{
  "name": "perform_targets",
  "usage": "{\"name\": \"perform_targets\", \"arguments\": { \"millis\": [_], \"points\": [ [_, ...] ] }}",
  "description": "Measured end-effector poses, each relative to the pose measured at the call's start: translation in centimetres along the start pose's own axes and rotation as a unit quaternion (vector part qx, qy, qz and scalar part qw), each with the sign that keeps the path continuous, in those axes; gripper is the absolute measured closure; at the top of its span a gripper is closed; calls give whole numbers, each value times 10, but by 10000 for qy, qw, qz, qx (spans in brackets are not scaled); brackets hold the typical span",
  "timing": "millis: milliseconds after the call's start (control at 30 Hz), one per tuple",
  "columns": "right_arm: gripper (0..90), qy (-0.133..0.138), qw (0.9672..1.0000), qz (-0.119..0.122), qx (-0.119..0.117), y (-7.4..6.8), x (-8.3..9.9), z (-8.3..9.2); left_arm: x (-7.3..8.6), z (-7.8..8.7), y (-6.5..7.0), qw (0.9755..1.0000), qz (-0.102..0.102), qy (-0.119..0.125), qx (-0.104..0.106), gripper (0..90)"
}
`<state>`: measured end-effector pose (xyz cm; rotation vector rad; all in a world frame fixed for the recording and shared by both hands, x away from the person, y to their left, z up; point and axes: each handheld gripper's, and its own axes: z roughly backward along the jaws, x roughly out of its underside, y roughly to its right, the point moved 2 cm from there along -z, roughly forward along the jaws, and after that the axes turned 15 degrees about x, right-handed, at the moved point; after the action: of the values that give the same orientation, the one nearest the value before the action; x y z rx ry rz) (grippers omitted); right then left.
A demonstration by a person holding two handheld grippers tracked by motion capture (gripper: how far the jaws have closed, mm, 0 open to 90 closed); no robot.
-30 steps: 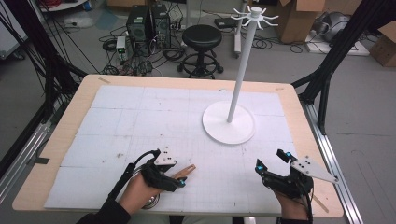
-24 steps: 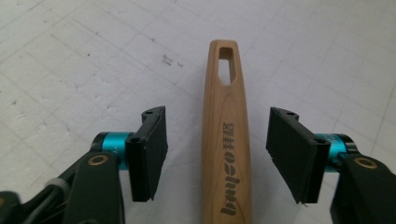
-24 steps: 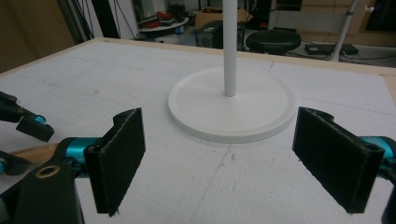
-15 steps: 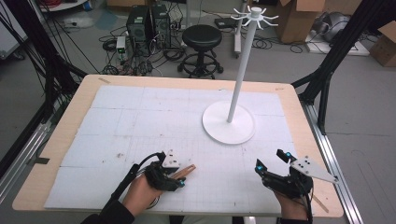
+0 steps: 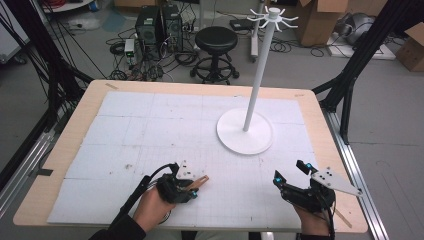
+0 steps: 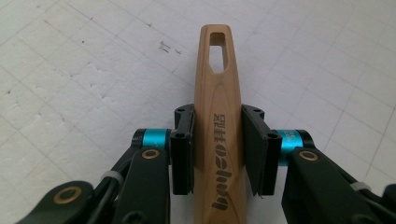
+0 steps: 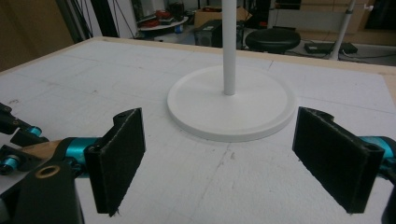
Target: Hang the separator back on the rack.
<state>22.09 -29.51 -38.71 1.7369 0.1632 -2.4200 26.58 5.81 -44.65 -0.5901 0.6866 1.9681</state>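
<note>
While I watch from my end, the left tongs [image 6: 218,154] sit closest to me, clamped on a wooden handle [image 6: 218,116], one black pad pressed to each flat side. The handle runs straight out between the pads along the tongs' own line, its slotted hanging hole at the far tip and printed lettering along the grain nearer the hand. From the high view it's low over the white surface [image 5: 150,130] at the near left, long axis pointing right and a little away, toward the stand. What sits at the other end of the handle I can't tell; it's hidden back under the hand.

My read on handling: stiff, light, smooth-finished wood, so it won't bend but could slide lengthwise or swivel if the grip is slack. The hold is on the narrowing part behind the hole, which looks sensible, and it leaves the slot free.

Over to the near right, the right tongs [image 5: 291,175] are spread wide apart, nothing between them, facing the stand.

Farther out stands the white rack [image 5: 256,75], round base [image 7: 232,112] flat on the surface, thin pole rising to a ring of hooks [image 5: 272,16] at the top.
</note>
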Motion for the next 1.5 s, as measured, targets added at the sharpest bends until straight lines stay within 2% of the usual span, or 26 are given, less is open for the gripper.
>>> {"name": "perform_targets", "arguments": {
  "millis": [300, 467, 733, 833, 933, 1033, 1100, 1167, 1233, 1300, 1333, 1367, 1500],
  "points": [
    [162, -13, 10000, -7, -31, 0, 0, 0, -1, 4, -2, 9998, 105, 87, 129, 670],
    [162, -27, 10000, -17, -44, 0, 1, -1, -3, 18, -3, 9988, 163, 386, 255, 671],
    [162, -56, 10000, 14, -52, -1, 1, -2, -2, 53, -7, 9938, 186, 1049, 316, 672],
    [162, -71, 10000, 7, -64, -2, 2, -2, -2, 68, -9, 9895, 248, 1378, 370, 672],
    [162, -72, 9999, 18, -85, -2, 2, -3, -1, 82, -11, 9855, 148, 1659, 327, 672],
    [162, -67, 9998, 26, -168, -3, 2, -3, -1, 95, -12, 9789, 85, 1999, 414, 672],
    [162, -10, 9994, -2, -340, -6, 0, -3, 0, 103, -12, 9745, 1, 2187, 499, 672],
    [162, 7, 9992, 1, -390, -6, 0, -3, 2, 109, -12, 9701, -44, 2360, 564, 672],
    [162, 28, 9985, -24, -547, -8, -1, -3, 5, 112, -11, 9660, -105, 2507, 629, 672],
    [162, 5, 9969, -65, -788, -11, -1, -4, 8, 113, -9, 9639, -170, 2558, 718, 672],
    [162, 38, 9948, -62, -1018, -14, -3, -4, 9, 114, -8, 9629, -208, 2579, 762, 673],
    [162, 38, 9948, -62, -1018, -14, -3, -4, 10, 114, -8, 9621, -228, 2593, 817, 673],
    [162, 113, 9885, -150, -1500, -24, -7, -4, 9, 113, -5, 9562, -405, 2703, 1044, 672]
  ]
}}
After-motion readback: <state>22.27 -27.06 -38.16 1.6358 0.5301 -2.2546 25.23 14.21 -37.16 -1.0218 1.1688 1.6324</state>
